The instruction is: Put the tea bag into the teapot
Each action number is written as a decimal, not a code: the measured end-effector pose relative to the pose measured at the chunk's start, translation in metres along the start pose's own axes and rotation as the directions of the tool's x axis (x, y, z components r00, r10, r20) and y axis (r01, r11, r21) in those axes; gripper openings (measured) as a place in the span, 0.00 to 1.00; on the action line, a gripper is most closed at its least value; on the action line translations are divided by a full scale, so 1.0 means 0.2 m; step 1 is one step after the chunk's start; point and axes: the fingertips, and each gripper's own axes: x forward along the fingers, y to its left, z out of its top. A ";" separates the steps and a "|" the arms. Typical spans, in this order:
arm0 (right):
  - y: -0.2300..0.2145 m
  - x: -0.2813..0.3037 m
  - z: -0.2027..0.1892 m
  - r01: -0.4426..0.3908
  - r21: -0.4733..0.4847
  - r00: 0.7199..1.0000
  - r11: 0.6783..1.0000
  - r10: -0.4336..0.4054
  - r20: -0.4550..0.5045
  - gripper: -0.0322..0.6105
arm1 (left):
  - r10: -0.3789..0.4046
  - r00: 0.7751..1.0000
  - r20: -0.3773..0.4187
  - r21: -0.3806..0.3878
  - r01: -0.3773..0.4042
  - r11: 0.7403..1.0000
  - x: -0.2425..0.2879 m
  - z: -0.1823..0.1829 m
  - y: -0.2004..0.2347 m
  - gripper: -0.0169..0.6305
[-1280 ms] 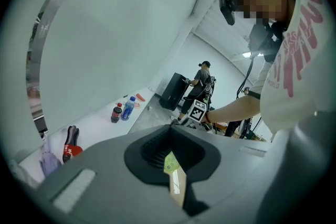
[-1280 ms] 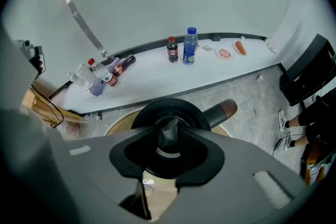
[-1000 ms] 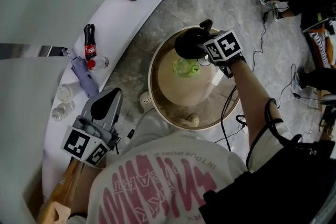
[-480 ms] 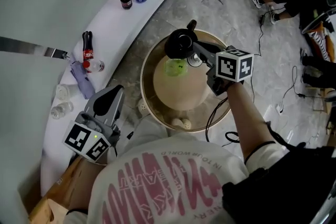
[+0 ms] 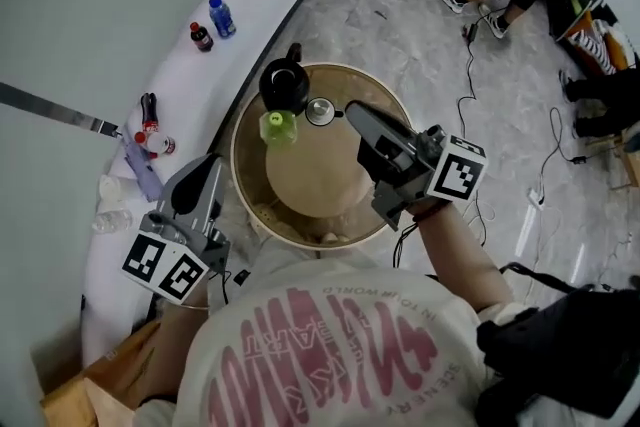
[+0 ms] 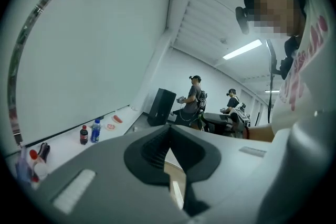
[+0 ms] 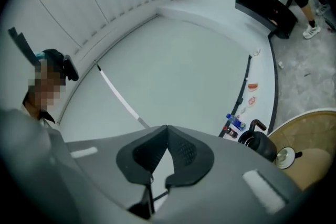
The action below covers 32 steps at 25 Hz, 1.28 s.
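Green against the tan wood, the tea bag [image 5: 278, 126] lay on the round table [image 5: 238, 155], just beside the black teapot [image 5: 284, 85] and not yet inside it. It had kept that place beside the pot over the past second.

What had changed was the right gripper [image 5: 356, 113]. 1 second earlier it hung over the teapot with its jaws spread wide. Now it had drawn back toward the person, clear of the pot, and its jaws had come together with nothing caught between them. Its own view showed the pads meeting at the tips, with the teapot and the silver lid [image 5: 320, 111] off to the lower right. The lid rested on the table close beside the teapot, between the pot and the gripper's tips.

The left gripper [image 5: 208, 165] hovered past the table's left edge, well apart from the pot, its jaws likewise closed and empty.

With the lid apparently off and both grippers free, the pot looked ready to be filled, but the bag itself appeared untouched. The grasp on it seemed the next step, most likely by the nearer right gripper, which would first have to open.
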 end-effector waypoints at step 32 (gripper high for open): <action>0.36 -0.78 -0.17 -0.038 -0.364 0.982 0.931 -0.032 -0.185 0.06 | -0.027 1.000 0.009 0.110 0.026 0.994 -0.13 -0.16 -0.83 0.05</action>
